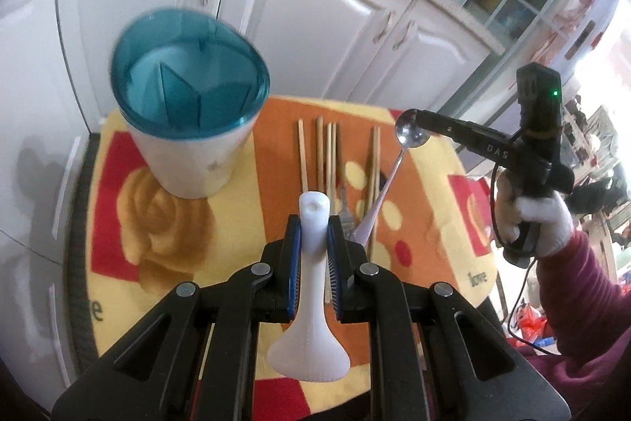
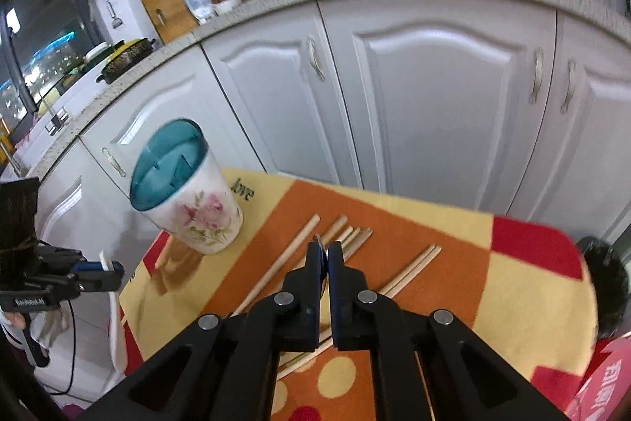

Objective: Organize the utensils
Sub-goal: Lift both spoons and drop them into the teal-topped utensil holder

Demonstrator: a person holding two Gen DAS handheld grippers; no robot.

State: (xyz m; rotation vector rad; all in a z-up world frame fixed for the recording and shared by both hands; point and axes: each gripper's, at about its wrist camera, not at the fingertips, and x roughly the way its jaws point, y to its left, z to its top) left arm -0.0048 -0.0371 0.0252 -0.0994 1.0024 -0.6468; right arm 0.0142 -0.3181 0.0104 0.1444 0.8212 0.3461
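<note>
Both utensils are gripped: left tongs [image 1: 314, 223] clamp the white plastic spoon [image 1: 311, 287], right tongs [image 2: 324, 251] pinch the metal spoon [image 1: 410, 135]. Next, I judge, each goes into the teal-rimmed floral holder cup [image 1: 189, 145] at ten o'clock, leaving the wooden chopsticks [image 1: 327, 156].

white spoon [image 1: 313, 223]: plastic, handle pinched in the left tongs [image 1: 314, 223], raised
metal spoon [image 1: 410, 135]: bowl gripped, handle hanging down
chopsticks [image 1: 327, 152]: wooden, side by side mid-bench
holder [image 1: 189, 97]: white cup, teal divided insert, upright near the bench's far left edge

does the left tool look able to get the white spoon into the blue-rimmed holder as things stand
Probably yes. The left tool grips the white spoon clear above the cloth, and the holder stands open-topped just to its left with nothing between. The right tool, holding the metal spoon, is off on the other side.
</note>
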